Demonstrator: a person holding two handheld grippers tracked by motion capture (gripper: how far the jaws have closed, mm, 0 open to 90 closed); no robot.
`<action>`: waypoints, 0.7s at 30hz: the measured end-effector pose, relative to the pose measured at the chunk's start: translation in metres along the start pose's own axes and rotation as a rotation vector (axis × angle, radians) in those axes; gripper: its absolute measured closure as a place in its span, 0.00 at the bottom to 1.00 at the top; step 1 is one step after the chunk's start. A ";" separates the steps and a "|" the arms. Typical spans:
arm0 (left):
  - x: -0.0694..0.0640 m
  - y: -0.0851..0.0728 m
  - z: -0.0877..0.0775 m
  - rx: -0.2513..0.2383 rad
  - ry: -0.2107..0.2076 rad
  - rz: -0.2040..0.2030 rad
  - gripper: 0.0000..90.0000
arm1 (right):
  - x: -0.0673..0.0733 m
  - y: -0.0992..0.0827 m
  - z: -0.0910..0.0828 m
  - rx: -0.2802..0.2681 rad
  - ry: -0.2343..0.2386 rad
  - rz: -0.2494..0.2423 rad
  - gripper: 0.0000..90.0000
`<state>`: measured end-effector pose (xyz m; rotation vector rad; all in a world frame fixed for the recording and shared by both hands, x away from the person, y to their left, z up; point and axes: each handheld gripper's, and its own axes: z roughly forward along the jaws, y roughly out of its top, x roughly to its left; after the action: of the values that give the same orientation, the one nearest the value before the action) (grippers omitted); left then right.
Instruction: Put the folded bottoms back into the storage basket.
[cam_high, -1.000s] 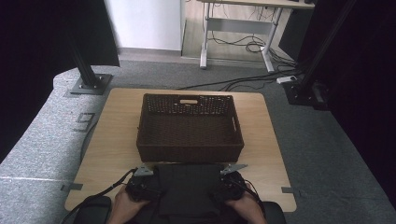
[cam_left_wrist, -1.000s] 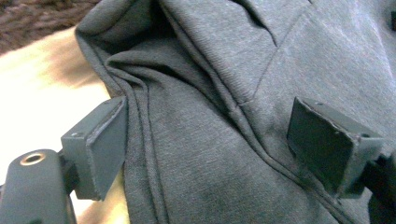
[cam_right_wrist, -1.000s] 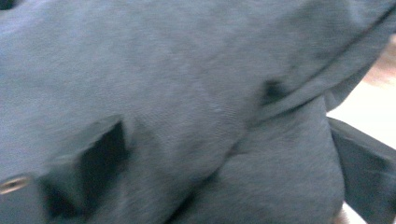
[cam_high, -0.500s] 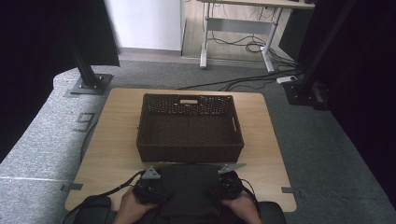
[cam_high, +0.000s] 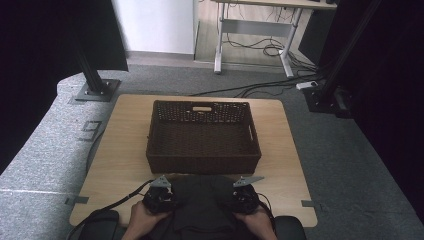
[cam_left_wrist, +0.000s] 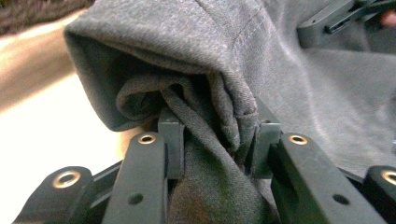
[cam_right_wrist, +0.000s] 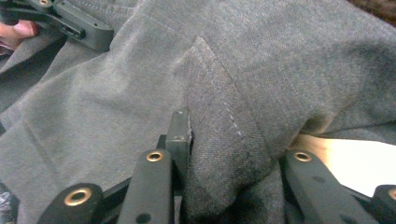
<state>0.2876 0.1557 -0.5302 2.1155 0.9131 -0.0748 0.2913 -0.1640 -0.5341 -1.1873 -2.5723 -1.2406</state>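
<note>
Now my left claw (cam_left_wrist: 212, 140) and right claw (cam_right_wrist: 224, 140), jaws just closing, each pinch a bunch of the grey garment (cam_high: 202, 202) at the table's near edge; lifting it into the basket (cam_high: 202, 137) remains.

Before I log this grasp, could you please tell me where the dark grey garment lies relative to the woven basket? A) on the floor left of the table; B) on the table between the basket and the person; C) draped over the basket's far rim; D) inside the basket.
B: in the high view the dark grey garment lies on the table on the near side of the empty woven basket, with the left gripper and the right gripper clamped on its two sides.
</note>
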 end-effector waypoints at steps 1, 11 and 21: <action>0.000 0.002 -0.002 -0.008 -0.012 -0.001 0.73 | 0.001 0.000 -0.001 -0.006 -0.003 -0.006 0.74; -0.005 0.018 -0.026 -0.081 -0.046 0.029 0.74 | 0.012 0.013 -0.022 -0.098 0.006 -0.051 0.75; -0.013 0.048 -0.050 -0.150 -0.053 0.087 0.74 | 0.020 0.036 -0.050 -0.181 -0.015 -0.105 0.76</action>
<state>0.2958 0.1636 -0.4605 2.0011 0.7705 -0.0176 0.2878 -0.1716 -0.4700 -1.1051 -2.6112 -1.5201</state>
